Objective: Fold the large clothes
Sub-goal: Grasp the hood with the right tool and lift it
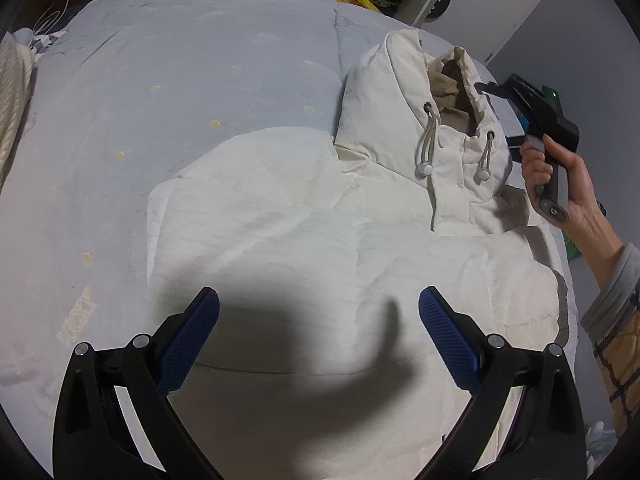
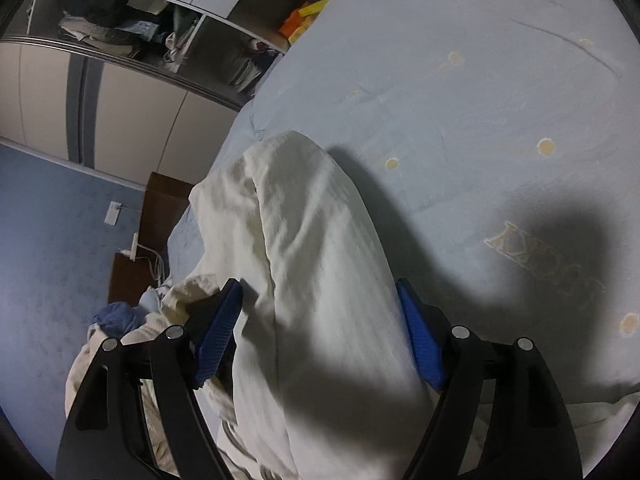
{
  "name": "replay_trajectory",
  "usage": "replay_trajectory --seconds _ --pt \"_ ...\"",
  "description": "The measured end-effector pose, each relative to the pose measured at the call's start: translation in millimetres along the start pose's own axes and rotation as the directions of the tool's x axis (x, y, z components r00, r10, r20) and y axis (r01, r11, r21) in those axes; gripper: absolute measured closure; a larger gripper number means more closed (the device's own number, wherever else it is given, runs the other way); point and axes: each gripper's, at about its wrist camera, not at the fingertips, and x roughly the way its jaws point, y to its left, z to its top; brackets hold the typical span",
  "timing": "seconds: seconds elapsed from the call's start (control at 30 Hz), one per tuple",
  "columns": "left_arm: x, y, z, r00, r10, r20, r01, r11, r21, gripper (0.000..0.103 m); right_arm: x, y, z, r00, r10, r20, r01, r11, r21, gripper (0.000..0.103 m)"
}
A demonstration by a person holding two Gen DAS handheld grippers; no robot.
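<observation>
A cream hooded puffer jacket lies on the light blue bed cover, its sleeves folded over the body. Its hood with drawstrings points to the far right. My left gripper is open and empty, hovering above the jacket's lower body. In the right wrist view my right gripper is open, its jaws standing on either side of the raised hood; I cannot tell if the pads touch it. The right gripper's handle and the hand holding it show beside the hood in the left wrist view.
The bed cover spreads wide to the left and far side of the jacket. A cream knitted item lies at the bed's left edge. Shelves with clothes, a sliding wardrobe door and a brown bedside cabinet stand beyond the bed.
</observation>
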Motion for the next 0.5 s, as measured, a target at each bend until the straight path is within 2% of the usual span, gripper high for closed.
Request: replay_trajectory --seconds 0.03,0.13,0.33,0.5 --pt "-0.1 -0.1 -0.2 1.000 -0.001 0.000 0.001 1.000 0.000 0.007 0.8 4.0 -0.2 1.000 -0.007 0.003 0.007 1.000 -0.018 0.056" --pt "-1.3 0.9 0.4 1.000 -0.005 0.002 0.005 1.000 -0.004 0.007 -1.2 15.3 -2.1 1.000 -0.021 0.017 0.022 0.998 -0.062 0.076" --pt "-7.8 1.1 3.7 1.000 -0.016 0.027 0.017 1.000 -0.025 0.007 -29.8 41.2 -21.3 0.998 -0.001 0.058 0.012 0.982 -0.187 0.083" --pt "-17.7 2.0 7.8 0.998 -0.029 0.058 0.032 0.998 -0.045 0.007 -69.6 75.9 -62.0 0.998 0.009 0.065 0.015 0.933 -0.359 0.084"
